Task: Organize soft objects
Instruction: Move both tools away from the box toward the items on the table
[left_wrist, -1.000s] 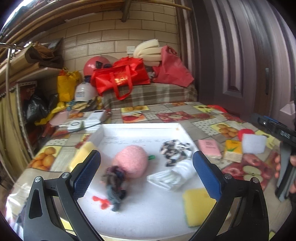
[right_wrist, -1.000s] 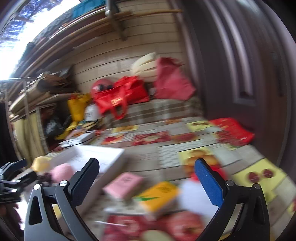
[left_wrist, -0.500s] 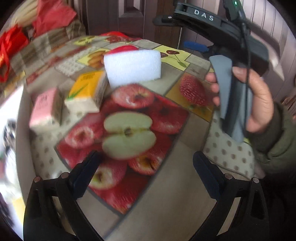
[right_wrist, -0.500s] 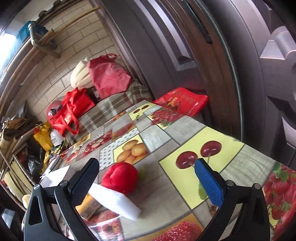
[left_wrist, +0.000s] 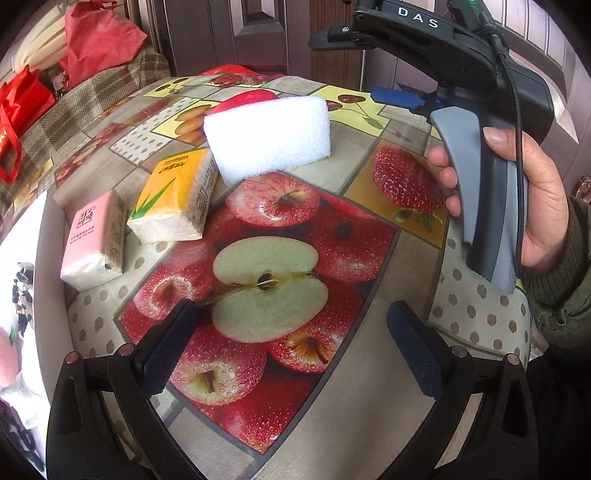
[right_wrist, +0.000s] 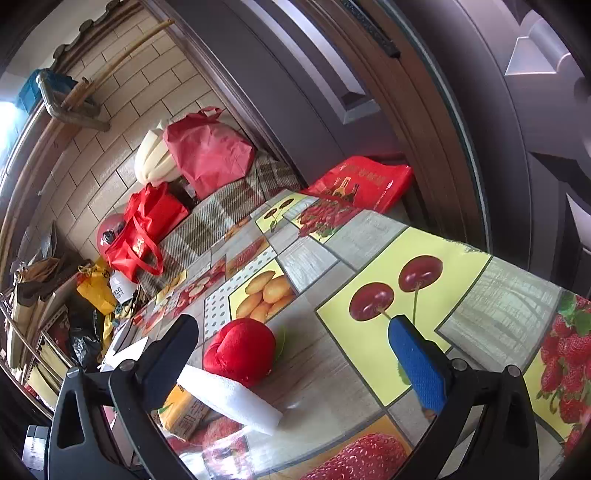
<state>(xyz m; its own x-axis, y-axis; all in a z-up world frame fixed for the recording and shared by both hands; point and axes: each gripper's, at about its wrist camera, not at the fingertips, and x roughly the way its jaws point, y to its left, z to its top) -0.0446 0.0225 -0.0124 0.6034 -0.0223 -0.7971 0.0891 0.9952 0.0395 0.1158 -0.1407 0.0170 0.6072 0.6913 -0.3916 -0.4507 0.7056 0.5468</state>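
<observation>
A white foam sponge (left_wrist: 267, 134) leans on a yellow tissue pack (left_wrist: 175, 197), with a pink tissue pack (left_wrist: 94, 240) to its left, all on the fruit-print tablecloth (left_wrist: 332, 229). A red plush apple (left_wrist: 242, 99) lies behind the sponge; it also shows in the right wrist view (right_wrist: 240, 350), next to the sponge (right_wrist: 229, 398) and yellow pack (right_wrist: 183, 410). My left gripper (left_wrist: 291, 354) is open and empty, low over the cloth in front of them. My right gripper (right_wrist: 295, 360) is open and empty, hovering right of the plush apple; a hand holds it (left_wrist: 480, 155).
A white tray (left_wrist: 22, 229) with a black-and-white cloth (left_wrist: 22, 291) and a pink plush (left_wrist: 7, 354) is at the far left. Red bags (right_wrist: 147, 229) sit on a checked bench beyond the table. A door (right_wrist: 480, 110) stands close on the right.
My left gripper swung right from over the white tray to the tissue packs and sponge. My right gripper turned right and down toward the red plush apple. Both stayed open.
</observation>
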